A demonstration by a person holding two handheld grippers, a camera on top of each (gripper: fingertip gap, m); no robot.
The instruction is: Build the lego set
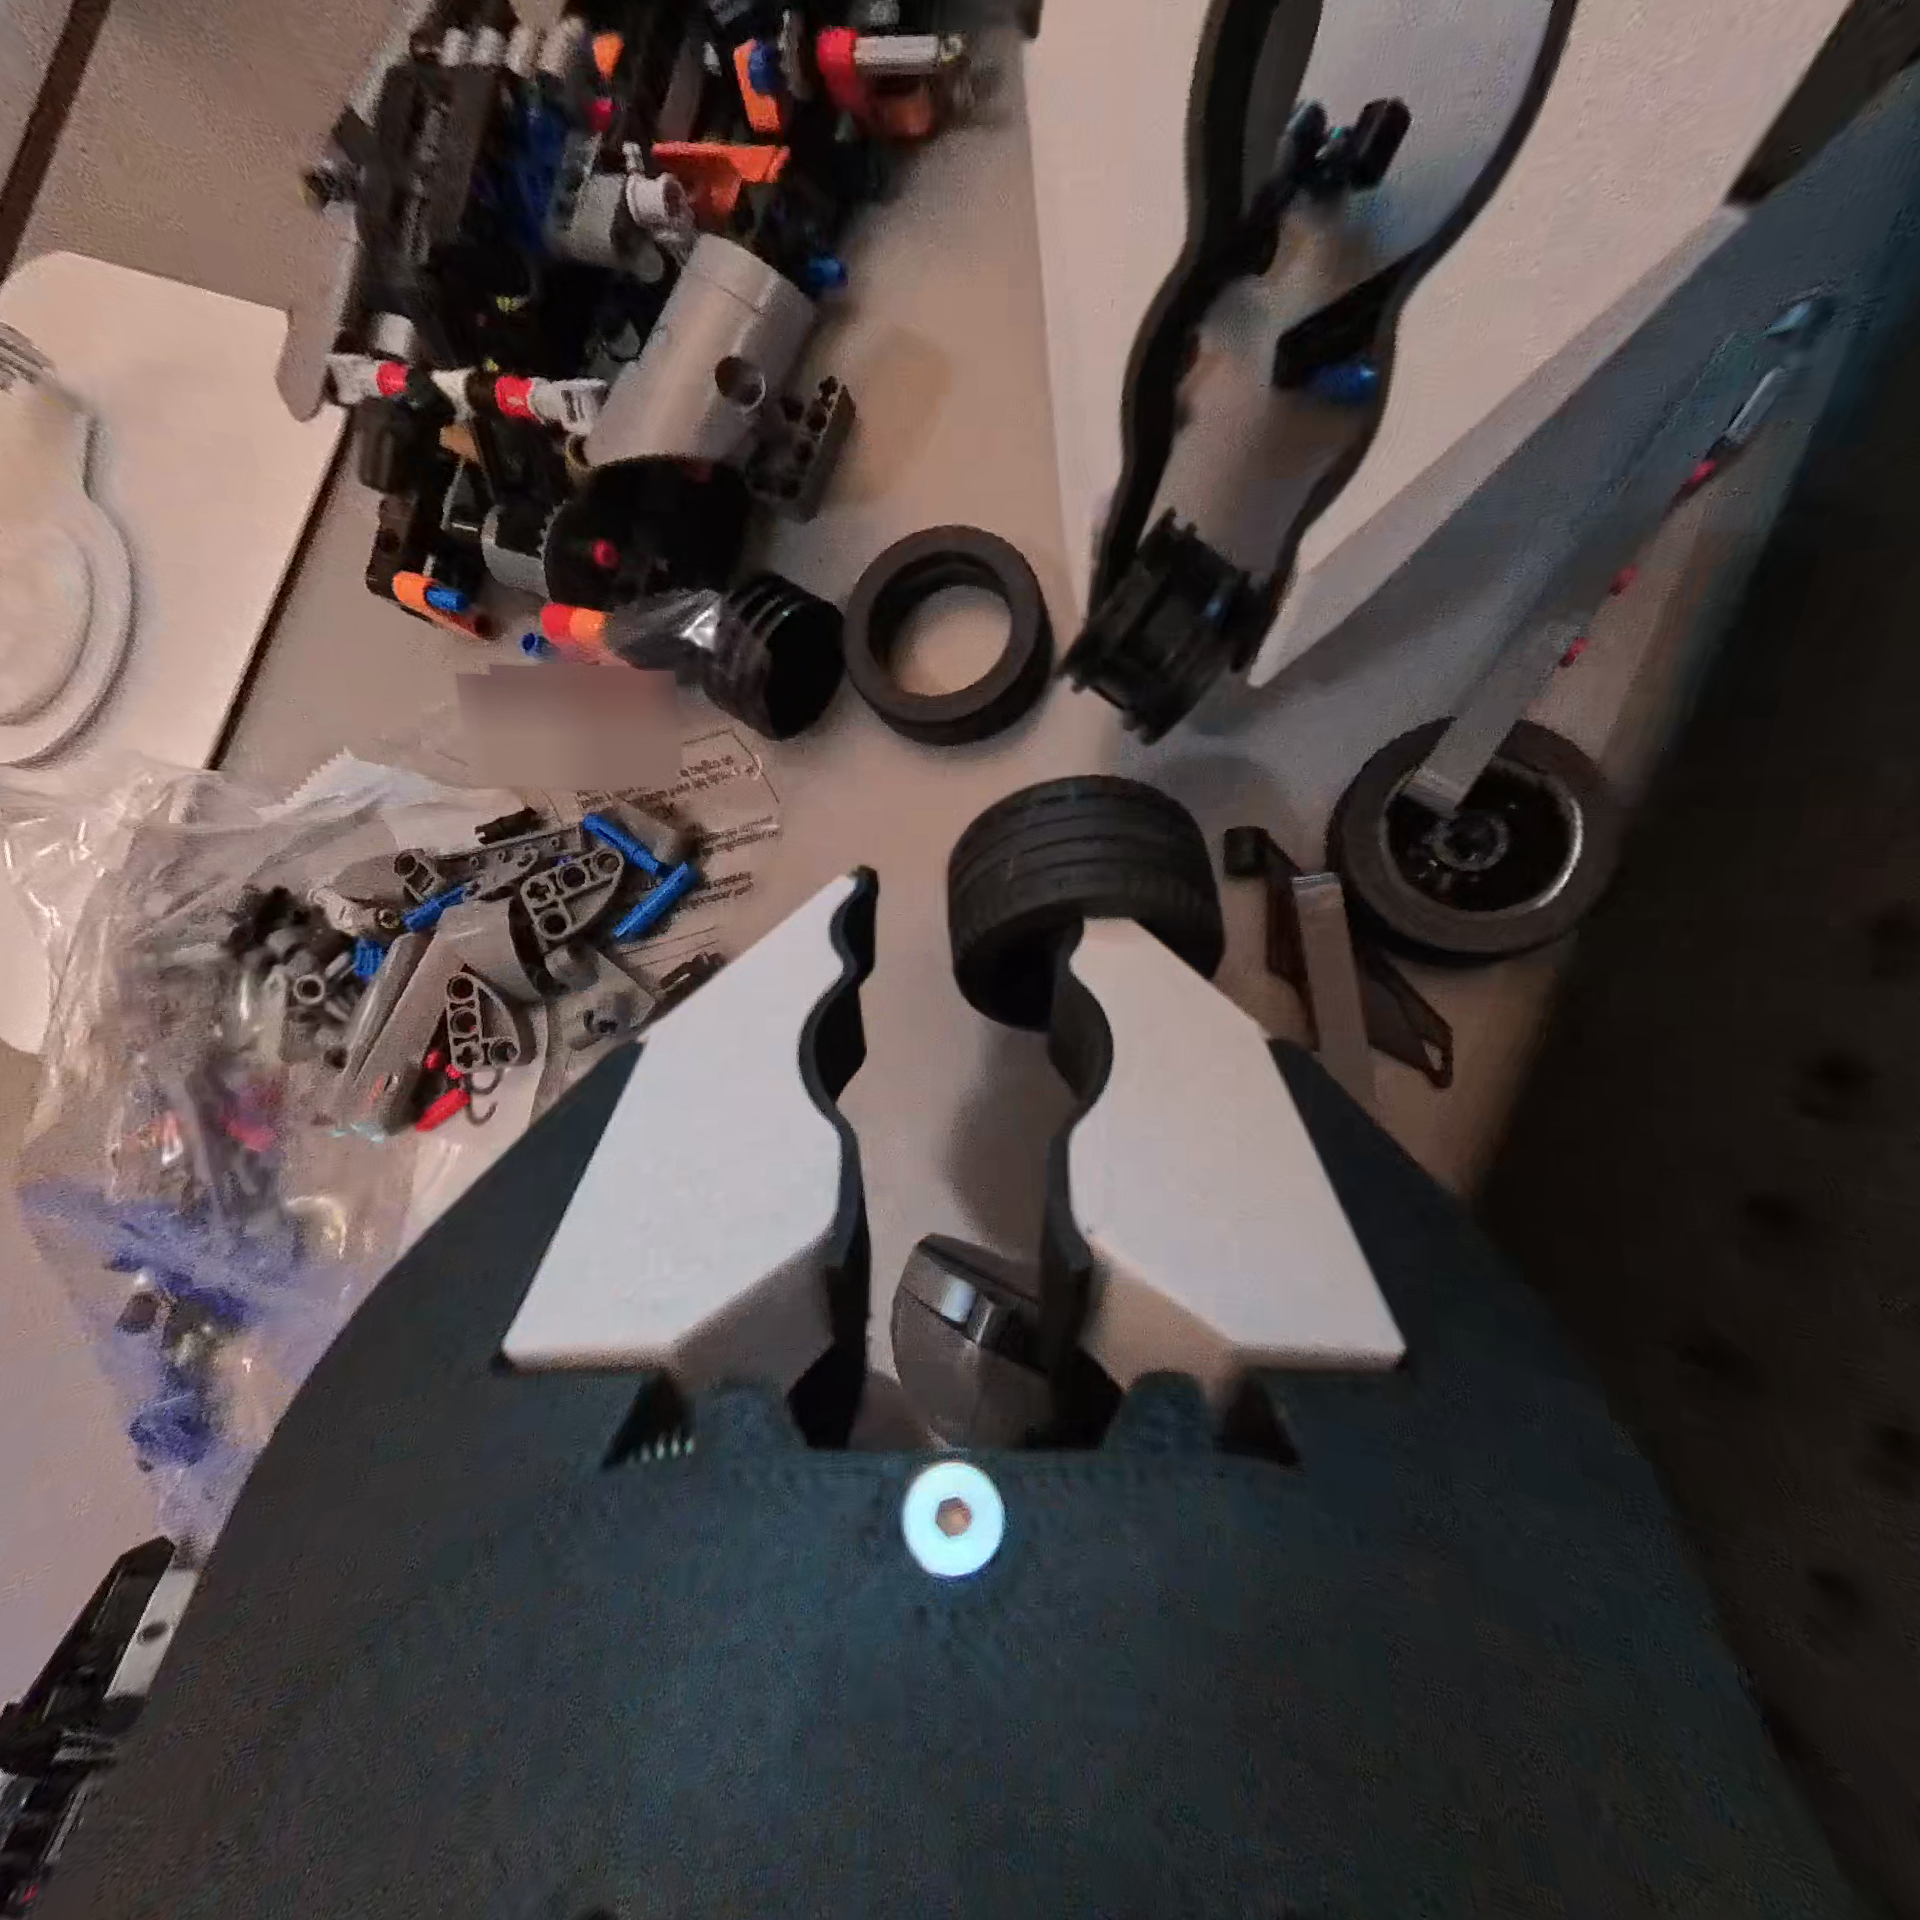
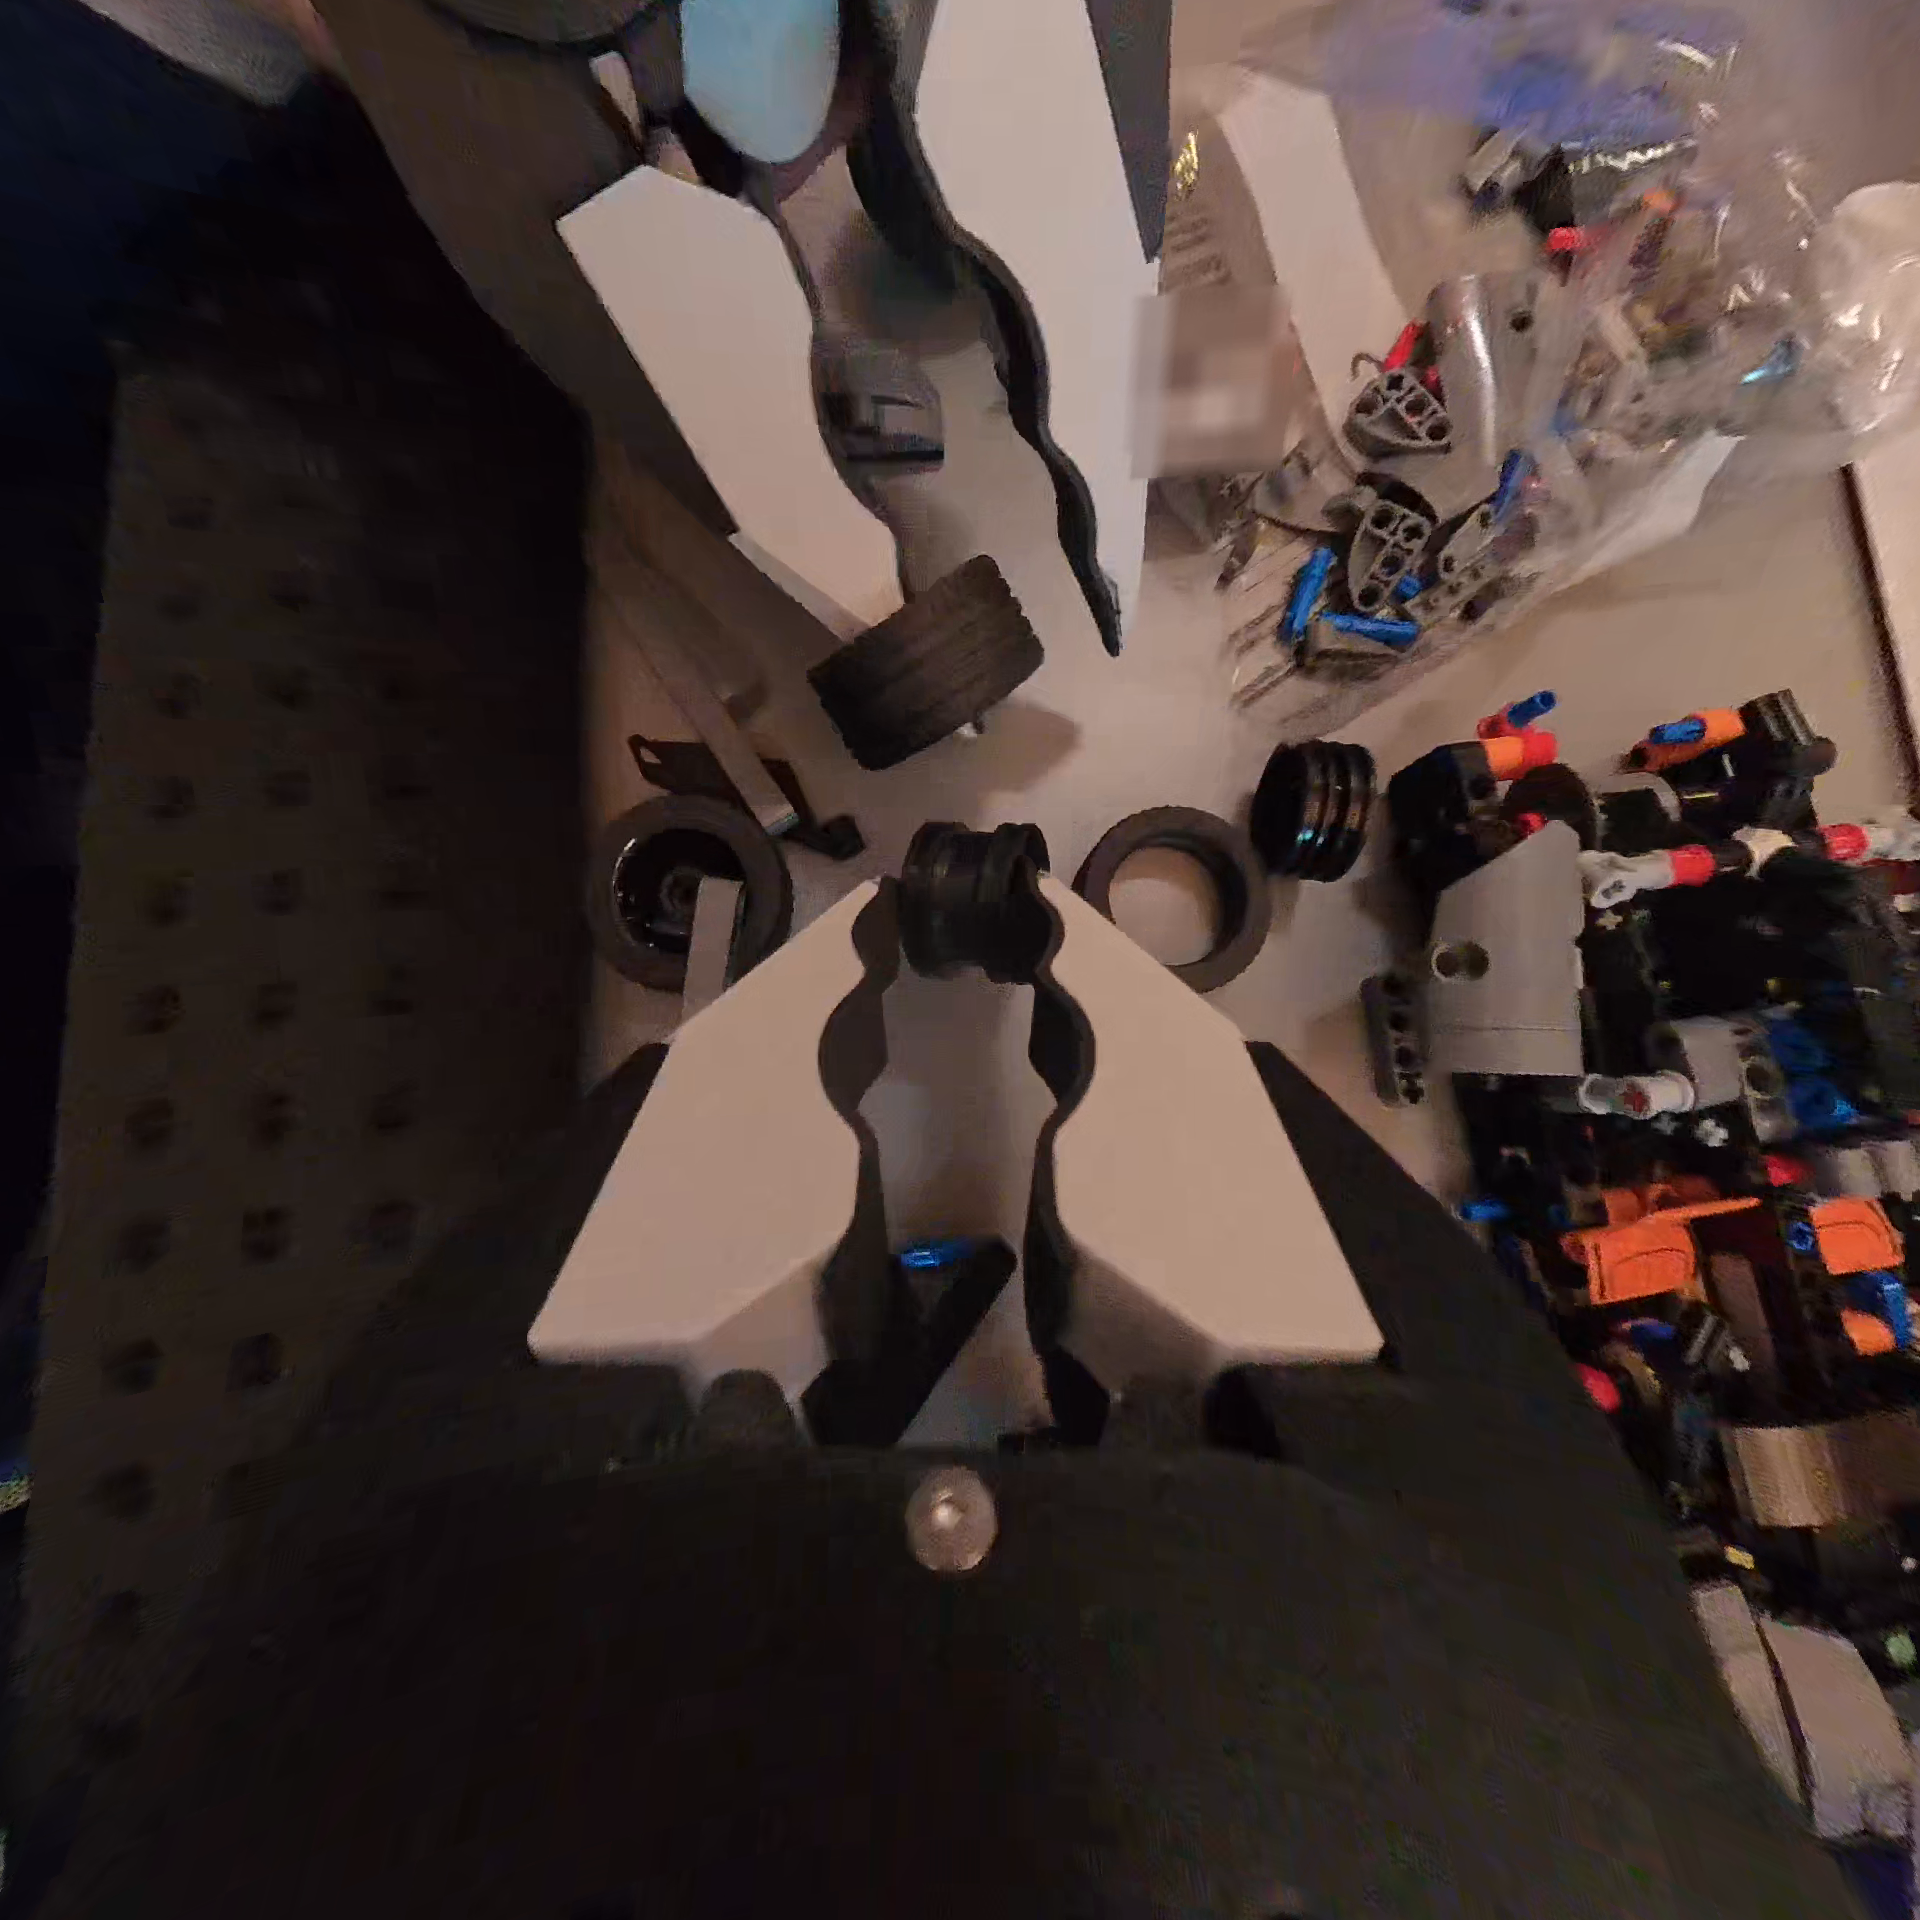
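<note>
Right now the right gripper point(image 2: 971, 914) is closed on a black wheel rim point(image 2: 971, 909), pinched between its fingertips at mid-frame of the right wrist view. The left gripper point(image 1: 971, 914) stands partly open; a ribbed tyre point(image 1: 1081, 883) sits at its right fingertip, touching or just behind it, I cannot tell which, and nothing is clamped.

That rim looks hard, light and smooth, so I'd guess it could twist out of a tip-only grip; holding across its grooved flanges seems safest. The tyre should be soft rubber that gives when squeezed, best taken across the tread so its opening stays round for the rim.

Round about, another empty tyre point(image 2: 1174, 899) and a second rim point(image 2: 1314, 810) lie just right of the held rim, a finished wheel point(image 2: 686, 894) to its left. The half-built car point(image 2: 1704, 1039) crowds the right edge, and a bag of loose parts point(image 2: 1507, 416) fills the upper right.
</note>
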